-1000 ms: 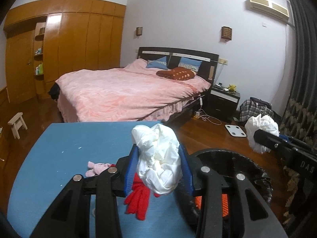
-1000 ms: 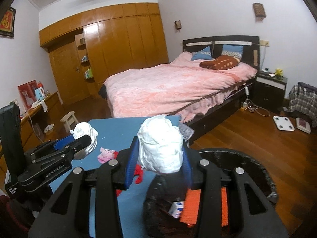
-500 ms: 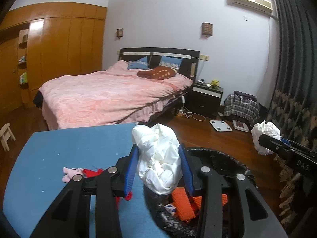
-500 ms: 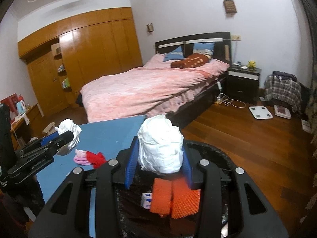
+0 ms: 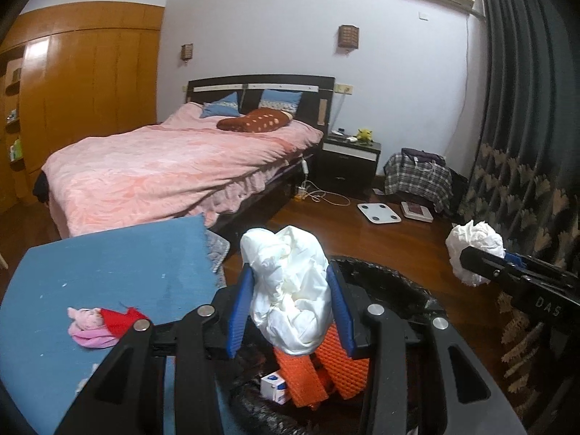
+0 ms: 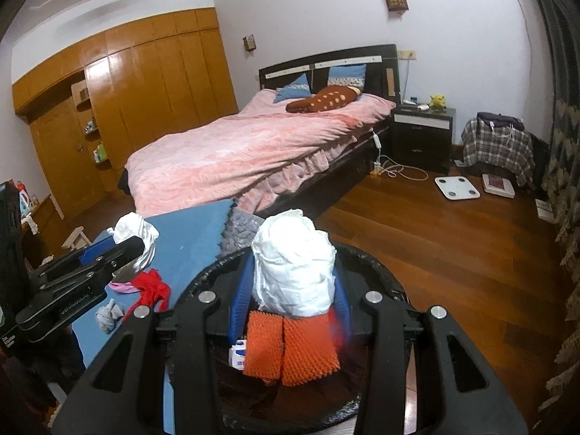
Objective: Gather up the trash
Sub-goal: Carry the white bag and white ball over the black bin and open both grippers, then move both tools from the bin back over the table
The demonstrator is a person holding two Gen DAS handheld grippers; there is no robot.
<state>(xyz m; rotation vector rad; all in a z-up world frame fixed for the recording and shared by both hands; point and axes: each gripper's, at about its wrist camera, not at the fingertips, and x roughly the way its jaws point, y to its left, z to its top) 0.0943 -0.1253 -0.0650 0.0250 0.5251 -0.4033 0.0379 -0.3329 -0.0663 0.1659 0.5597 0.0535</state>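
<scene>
The bed (image 5: 174, 166) is filling the back of the room, and everything else is sitting nearer than it. In front of the bed's foot the blue table (image 5: 108, 268) is carrying a pink-and-red cloth bundle (image 5: 98, 326), and in the right wrist view a small grey-white wad (image 6: 108, 314) is lying just beside that bundle. Beside the table, on the side away from the wardrobe (image 6: 145, 108), the black-lined trash bin (image 6: 377, 272) is standing open, with orange textured pieces (image 6: 290, 351) and a small white-and-blue box (image 5: 274, 388) already lying inside it.

The left claw (image 5: 291, 311) is pinching a crumpled white plastic bag (image 5: 290, 290) between its blue pads, hanging it over the bin's table-side edge. The right claw (image 6: 290, 297) is pinching a wad of white paper (image 6: 293, 264) in the same way, directly above the bin's opening.

Both pieces are looking very light and soft, so they are likely squashing under the pads rather than resisting. The bag seems slick and springy, and is probably prone to sliding or clinging to a pad on release; the paper wad seems drier and more likely to drop cleanly. A hold across the thick middle, as each claw is taking now, appears the safest, since loose edges would probably tear or slip free.
</scene>
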